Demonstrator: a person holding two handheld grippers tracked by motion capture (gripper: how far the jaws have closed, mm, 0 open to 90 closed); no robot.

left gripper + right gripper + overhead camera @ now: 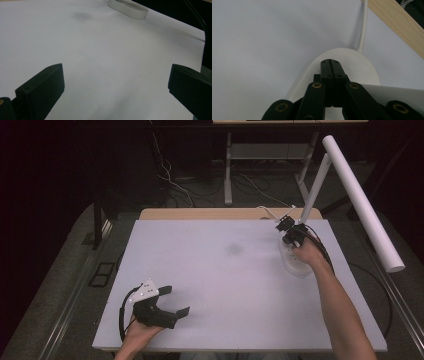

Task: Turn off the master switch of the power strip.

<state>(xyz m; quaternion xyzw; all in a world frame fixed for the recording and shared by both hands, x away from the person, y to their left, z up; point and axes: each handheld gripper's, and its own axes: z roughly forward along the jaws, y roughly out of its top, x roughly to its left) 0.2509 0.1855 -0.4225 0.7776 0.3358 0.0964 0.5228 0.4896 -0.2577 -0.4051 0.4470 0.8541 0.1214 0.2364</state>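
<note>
- While the left gripper (174,301) rests low with its jaws wide apart, nothing sits between them.
- Right gripper (331,62), jaws pressed together, touches the white lamp base (362,67), partly hiding it.

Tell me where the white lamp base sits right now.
In the high view the lamp base lies at the table's far right, under the right hand-held gripper, its white cord running toward the wooden back edge.

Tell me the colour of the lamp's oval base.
White; the oval lamp base shows best in the right gripper view.
</note>
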